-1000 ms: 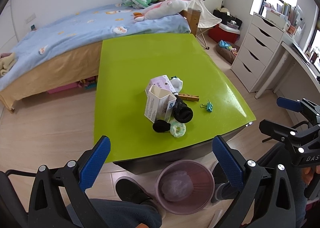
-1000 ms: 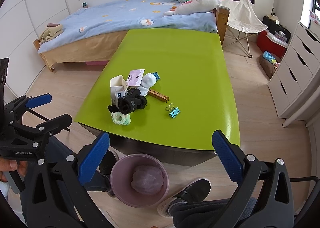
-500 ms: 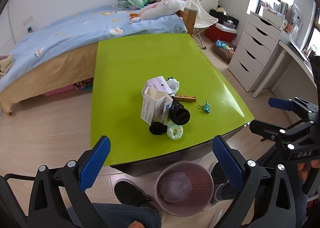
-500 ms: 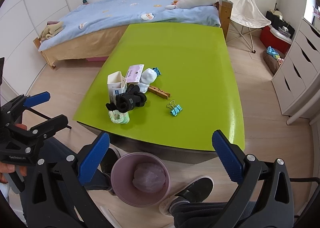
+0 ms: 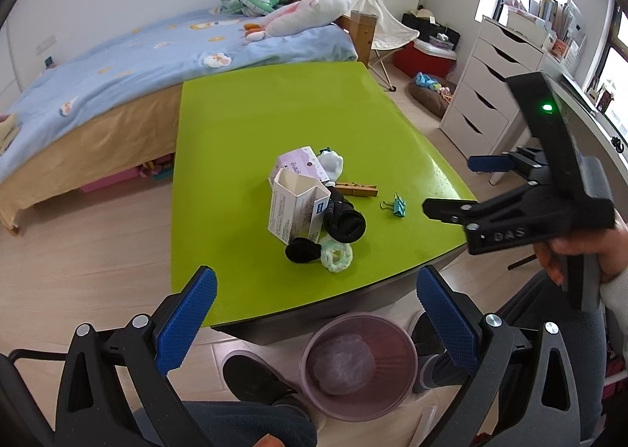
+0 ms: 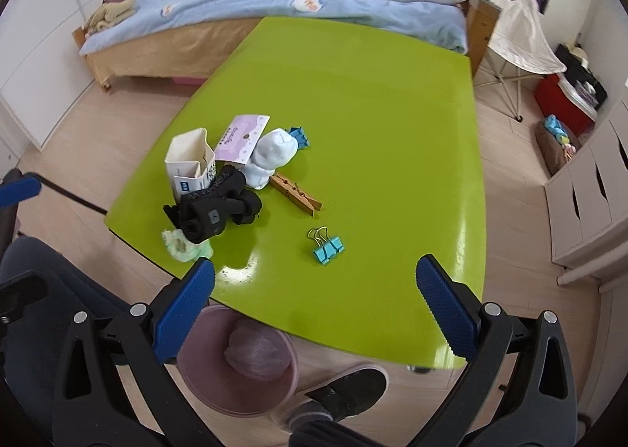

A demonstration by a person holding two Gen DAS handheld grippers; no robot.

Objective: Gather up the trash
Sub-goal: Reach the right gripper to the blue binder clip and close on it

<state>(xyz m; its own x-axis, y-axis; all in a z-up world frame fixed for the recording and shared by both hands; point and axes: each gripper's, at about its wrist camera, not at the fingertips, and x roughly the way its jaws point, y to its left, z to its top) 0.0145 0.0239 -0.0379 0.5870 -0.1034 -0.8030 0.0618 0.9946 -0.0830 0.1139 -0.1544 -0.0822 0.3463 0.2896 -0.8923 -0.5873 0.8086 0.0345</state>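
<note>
Clutter sits near the front of the green table: an open white carton, a lilac packet, a white crumpled wad, a wooden clothespin, a teal binder clip, a black rolled item and a pale green scrunchie. A pink bin with a bag inside stands on the floor under the table's near edge. My left gripper is open above that edge. My right gripper is open, just short of the binder clip, holding nothing.
A bed with a blue cover and plush toys lies beyond the table. White drawers and a desk stand to the right. A person's shoes and legs sit beside the bin. The far half of the table is bare green.
The right gripper has moved forward and lower over the table's near edge, so the clutter looks larger. The left gripper has edged slightly closer. Both stayed open.
</note>
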